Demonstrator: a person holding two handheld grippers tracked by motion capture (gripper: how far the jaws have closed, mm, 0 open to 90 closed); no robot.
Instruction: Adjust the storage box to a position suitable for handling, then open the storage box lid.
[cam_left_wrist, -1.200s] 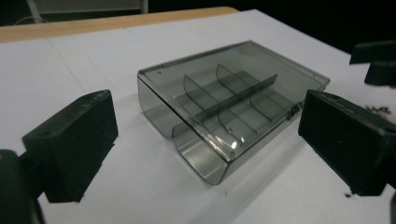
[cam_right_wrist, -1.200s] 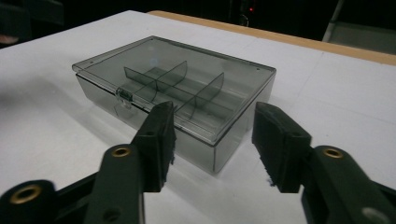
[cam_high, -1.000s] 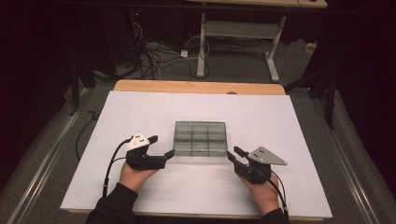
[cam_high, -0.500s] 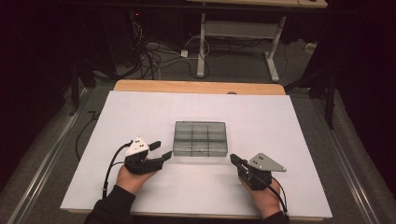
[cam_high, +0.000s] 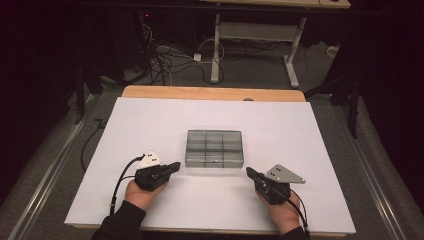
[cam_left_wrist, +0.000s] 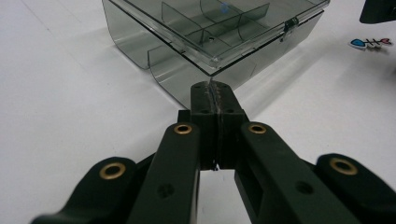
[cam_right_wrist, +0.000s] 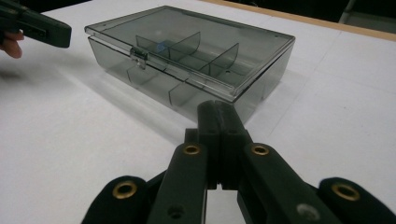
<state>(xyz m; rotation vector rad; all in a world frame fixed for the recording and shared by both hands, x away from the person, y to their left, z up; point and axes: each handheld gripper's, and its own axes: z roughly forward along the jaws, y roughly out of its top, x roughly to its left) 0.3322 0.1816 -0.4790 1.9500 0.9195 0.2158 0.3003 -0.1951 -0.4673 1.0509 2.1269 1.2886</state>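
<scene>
- Box (cam_high: 214, 148): smoky clear plastic, flat lid, inner dividers, small front latch; contents hard to see.
- Left gripper (cam_high: 173, 167): jaws just closed, pinching nothing.
- Right gripper (cam_high: 249, 172): clenched, bare.
- Table (cam_high: 150, 120): matte white.

From my seat I see a white-topped desk (cam_high: 150, 125) with a pale wooden far edge (cam_high: 212, 93). Beyond it, grey carpeted floor (cam_high: 260, 70) carries a tangle of black and white cables (cam_high: 170, 62) and a white metal table frame (cam_high: 255, 32). The room around is dark.
</scene>
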